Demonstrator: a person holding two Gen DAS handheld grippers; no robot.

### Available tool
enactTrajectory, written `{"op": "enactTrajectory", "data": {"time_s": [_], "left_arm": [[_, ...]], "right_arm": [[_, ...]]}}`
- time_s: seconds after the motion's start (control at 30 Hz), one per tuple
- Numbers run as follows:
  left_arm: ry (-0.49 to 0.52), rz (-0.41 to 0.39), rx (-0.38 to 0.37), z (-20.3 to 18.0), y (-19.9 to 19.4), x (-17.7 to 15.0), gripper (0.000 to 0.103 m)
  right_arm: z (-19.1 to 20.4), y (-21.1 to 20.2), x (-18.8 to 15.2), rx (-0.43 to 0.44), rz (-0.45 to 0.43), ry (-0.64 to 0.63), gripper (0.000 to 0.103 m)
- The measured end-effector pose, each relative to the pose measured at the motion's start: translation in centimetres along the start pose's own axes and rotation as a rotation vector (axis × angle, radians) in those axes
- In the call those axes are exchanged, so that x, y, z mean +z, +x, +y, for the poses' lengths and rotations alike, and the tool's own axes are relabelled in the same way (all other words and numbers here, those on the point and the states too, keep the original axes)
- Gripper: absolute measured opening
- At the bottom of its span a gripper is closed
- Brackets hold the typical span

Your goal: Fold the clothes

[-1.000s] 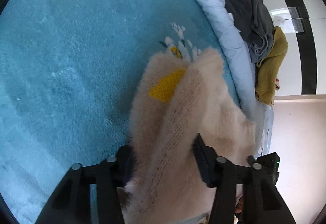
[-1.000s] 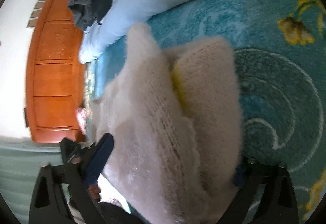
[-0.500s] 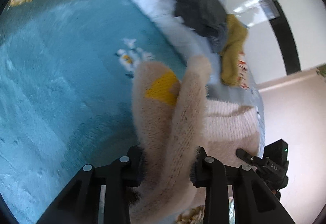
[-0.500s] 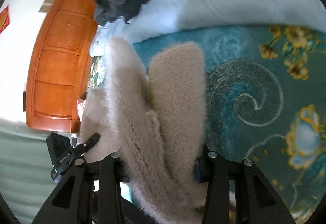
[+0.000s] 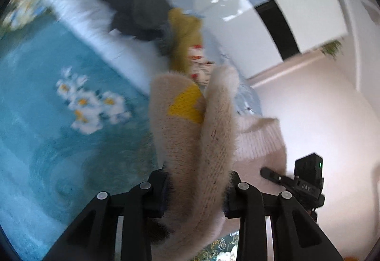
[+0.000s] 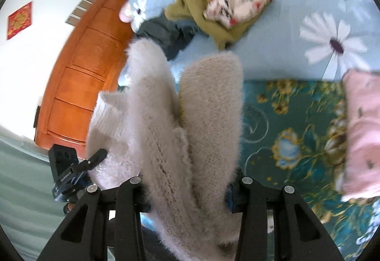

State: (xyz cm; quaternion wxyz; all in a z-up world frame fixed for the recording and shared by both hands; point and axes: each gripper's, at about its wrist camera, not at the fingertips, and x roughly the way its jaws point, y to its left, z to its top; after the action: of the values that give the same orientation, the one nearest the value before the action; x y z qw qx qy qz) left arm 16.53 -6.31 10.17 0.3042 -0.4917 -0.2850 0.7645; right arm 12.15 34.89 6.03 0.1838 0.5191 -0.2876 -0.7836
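Observation:
A fluffy beige knit sweater point(image 5: 190, 142) with a yellow patch point(image 5: 186, 104) hangs folded double between both tools, lifted off the teal blanket point(image 5: 59, 142). My left gripper point(image 5: 197, 189) is shut on one end of it, thick folds bulging up between the fingers. In the right wrist view the same beige sweater point(image 6: 185, 132) rises in two upright folds, with my right gripper point(image 6: 187, 187) shut on it. Each view shows the other gripper's body: the right gripper point(image 5: 306, 182) and the left gripper point(image 6: 68, 170). The ribbed hem point(image 5: 258, 140) spans the gap between them.
A heap of unfolded clothes, dark grey point(image 5: 135, 11) and mustard point(image 6: 204, 11) with a printed piece point(image 6: 237, 4), lies on the light-blue floral duvet point(image 6: 296, 47). A pink garment point(image 6: 361, 130) lies at right on the teal blanket point(image 6: 296, 137). An orange wooden headboard point(image 6: 80, 80) stands left.
Both grippers have lifted and tilted up with the sweater; the views swing from the blanket toward the duvet, clothes heap and wall. The jaws have drawn closer on the sweater.

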Motion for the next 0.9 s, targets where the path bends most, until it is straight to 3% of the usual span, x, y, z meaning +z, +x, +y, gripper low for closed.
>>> {"op": "enactTrajectory", "data": {"time_s": [0.2,0.3,0.6,0.9], "left_arm": [[0.102,0.012,0.001,-6.2,0.8,0.7,0.035],[0.121,0.038,0.014,-8.1,3.1,0.4,0.035],[0.189,0.181,0.009,-14.8,14.2,-1.7,0.035],[0.249,0.349,-0.045,-22.6,27.0,-5.6,0.035]], "right_arm": [[-1.5,-4.9,1.2,0.016,-0.047,-0.010,0.044],[-3.7,-6.9,1.4,0.028,-0.067,-0.007,0.044],[-14.8,-12.8,1.4,0.034,-0.123,0.093,0.044],[-26.0,-22.2,1.9,-0.060,-0.184,0.151,0.044]]}}
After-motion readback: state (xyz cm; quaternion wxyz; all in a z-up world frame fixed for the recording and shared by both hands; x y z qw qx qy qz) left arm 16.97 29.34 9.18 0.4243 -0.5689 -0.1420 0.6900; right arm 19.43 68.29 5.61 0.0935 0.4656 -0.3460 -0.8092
